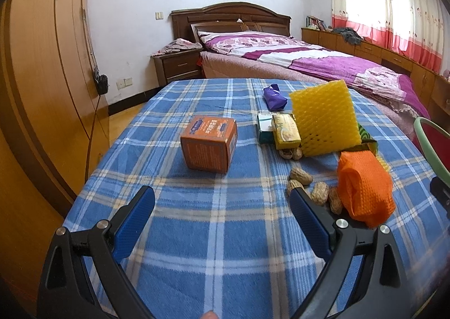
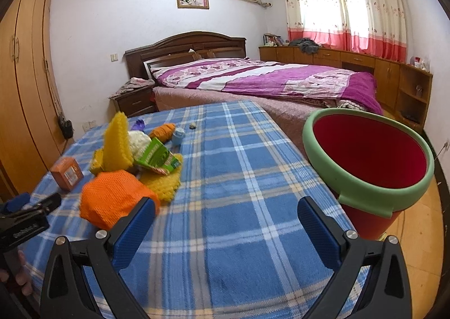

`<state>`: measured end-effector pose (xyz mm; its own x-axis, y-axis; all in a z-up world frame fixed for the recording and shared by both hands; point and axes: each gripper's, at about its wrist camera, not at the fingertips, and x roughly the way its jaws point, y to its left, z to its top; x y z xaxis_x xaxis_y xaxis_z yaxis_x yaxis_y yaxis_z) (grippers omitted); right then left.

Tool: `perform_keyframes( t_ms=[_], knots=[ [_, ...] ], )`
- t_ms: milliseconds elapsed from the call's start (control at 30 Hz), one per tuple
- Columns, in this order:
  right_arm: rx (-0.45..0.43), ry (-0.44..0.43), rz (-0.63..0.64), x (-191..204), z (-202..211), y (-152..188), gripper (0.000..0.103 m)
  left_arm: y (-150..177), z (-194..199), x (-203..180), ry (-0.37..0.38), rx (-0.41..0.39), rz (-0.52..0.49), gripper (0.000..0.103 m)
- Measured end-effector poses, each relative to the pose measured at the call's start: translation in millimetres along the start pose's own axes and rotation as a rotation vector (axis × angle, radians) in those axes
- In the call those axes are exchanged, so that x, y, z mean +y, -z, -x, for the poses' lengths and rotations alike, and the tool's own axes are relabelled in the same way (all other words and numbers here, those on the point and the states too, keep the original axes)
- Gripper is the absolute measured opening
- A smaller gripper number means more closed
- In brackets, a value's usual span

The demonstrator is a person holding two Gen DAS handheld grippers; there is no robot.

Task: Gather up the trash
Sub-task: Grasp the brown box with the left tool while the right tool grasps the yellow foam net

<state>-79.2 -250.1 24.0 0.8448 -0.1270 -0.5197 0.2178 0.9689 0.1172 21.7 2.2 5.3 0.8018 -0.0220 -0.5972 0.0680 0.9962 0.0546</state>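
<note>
So both grippers were just hanging over a table covered in a blue plaid blanket [image 1: 213, 234], nothing in either one. The left gripper [image 1: 222, 200] had its blue-padded fingers spread wide apart, empty, with bare blanket between them. Same deal with the right gripper [image 2: 226, 212]: jaws wide apart, holding nothing.

The trash was all loose on the blanket. In the left wrist view an orange cardboard box [image 1: 209, 143] sat on its own ahead of the left gripper, well apart from the rest. Off to the right was the main pile: a yellow foam net sleeve [image 1: 323, 119] standing up on edge, a small yellow box [image 1: 285, 130] and a white-and-green box [image 1: 264, 127] just beside it, and a purple wrapper [image 1: 274, 98] further back. Closer in, an orange foam net [image 1: 364, 189] was slumped right by the left gripper's right finger, with several peanut shells [image 1: 301, 175] scattered against it.

From the right wrist view there was also a green snack packet [image 2: 157, 155] lying in the heap and a pale blue cap-like thing [image 2: 177, 134] behind it, too small to tell what it was.

The bin [image 2: 368, 175], red with a green rim, stood tilted at the right edge of the table, just beside the right gripper's right finger, mouth open and looking empty.
</note>
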Motion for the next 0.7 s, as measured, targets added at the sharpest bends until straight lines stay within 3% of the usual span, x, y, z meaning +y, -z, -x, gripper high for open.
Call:
perform_keyframes(
  t_ms=[367,500,567,700],
  knots=[
    [0.003,-0.116,0.021,18,2,-40,0.103,-38,-26,26,0.009,0.063,0.060,0.092],
    [0.058,-0.132,0.029,28,-5,-51,0.103,-45,-43,29,0.060,0.103,0.061,0.087],
    [0.083,-0.134,0.036,33,-11,-55,0.103,-47,-51,29,0.078,0.116,0.057,0.084],
    [0.139,-0.148,0.042,46,-27,-63,0.103,-49,-67,32,0.115,0.168,0.069,0.066]
  ],
)
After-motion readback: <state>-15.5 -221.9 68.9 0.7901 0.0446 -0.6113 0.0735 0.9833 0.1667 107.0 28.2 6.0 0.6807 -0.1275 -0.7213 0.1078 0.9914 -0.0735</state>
